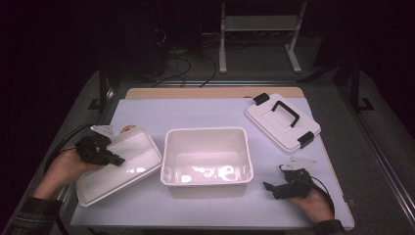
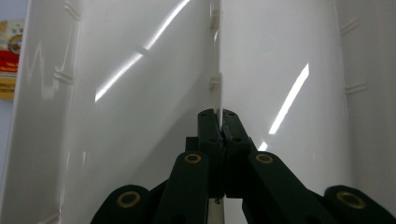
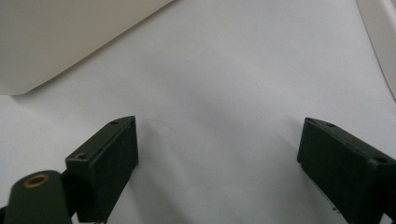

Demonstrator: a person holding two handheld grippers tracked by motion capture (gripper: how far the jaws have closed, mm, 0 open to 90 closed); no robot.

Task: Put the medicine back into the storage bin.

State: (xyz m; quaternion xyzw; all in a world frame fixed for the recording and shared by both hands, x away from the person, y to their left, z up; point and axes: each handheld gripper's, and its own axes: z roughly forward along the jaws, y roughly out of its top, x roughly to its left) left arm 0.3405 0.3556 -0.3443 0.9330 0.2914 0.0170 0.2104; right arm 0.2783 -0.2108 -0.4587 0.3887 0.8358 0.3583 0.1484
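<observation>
A shallow white tray hangs tilted at the table's left, and my left gripper is shut on its thin wall. In the left gripper view the black jaws pinch that wall edge-on, with the tray's glossy surfaces spreading to both sides. A deep white bin stands empty in the middle of the table. My right gripper rests low at the front right, open, with only the pale mat between its jaws. The bin's corner lies ahead of it.
A white lid with a black handle and two black latches lies at the back right. A red and yellow packet peeks out beside the tray. The pale mat covers a wooden tabletop; a metal frame stands beyond the far edge.
</observation>
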